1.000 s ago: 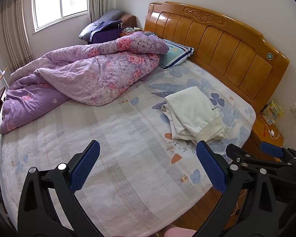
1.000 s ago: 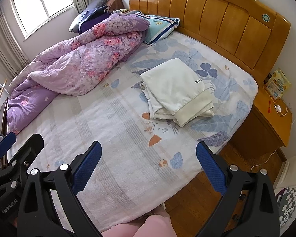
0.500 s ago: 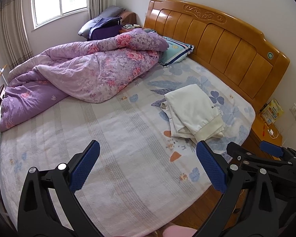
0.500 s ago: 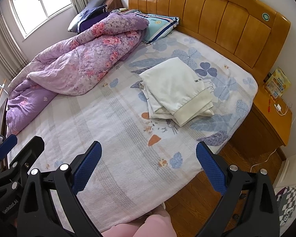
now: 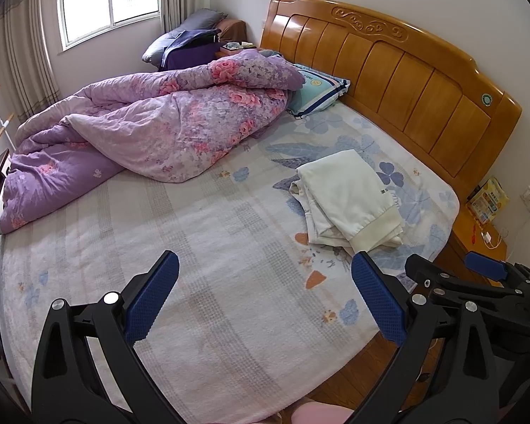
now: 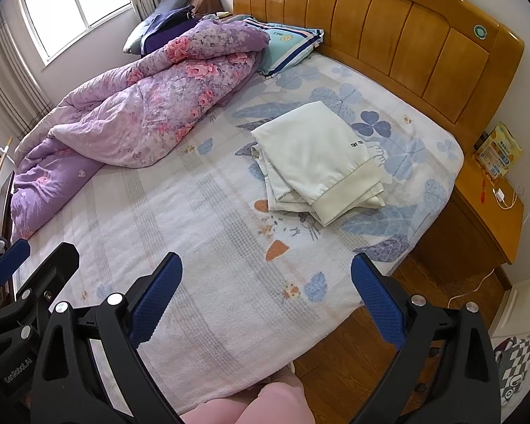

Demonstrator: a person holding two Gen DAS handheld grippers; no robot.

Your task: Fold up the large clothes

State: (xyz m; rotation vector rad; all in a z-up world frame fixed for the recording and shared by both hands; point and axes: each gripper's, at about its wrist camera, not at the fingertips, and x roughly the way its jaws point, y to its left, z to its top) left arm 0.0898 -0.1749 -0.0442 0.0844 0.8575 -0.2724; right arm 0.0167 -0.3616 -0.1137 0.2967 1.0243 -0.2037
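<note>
A cream-white garment (image 5: 346,199) (image 6: 318,162) lies folded in a stack on the bed (image 5: 201,247) (image 6: 208,219), near the headboard end, with its ribbed hem toward me. My left gripper (image 5: 265,293) hangs open above the bed's near side, well short of the garment, with nothing between its blue pads. My right gripper (image 6: 266,293) is open too, over the bed's front edge, empty. Each gripper shows at the edge of the other's view: the right gripper (image 5: 484,272) and the left gripper (image 6: 10,261).
A crumpled purple floral quilt (image 5: 152,134) (image 6: 134,113) fills the far left of the bed, with a blue-striped pillow (image 5: 318,88) behind it. The wooden headboard (image 5: 388,63) bounds the right side. A nightstand (image 6: 491,205) with a charger stands beside it. Wooden floor (image 6: 406,318) lies below.
Both views have pulled back and risen slightly, so the bed and folded garment sit a little farther away. Both grippers stay open and empty.
</note>
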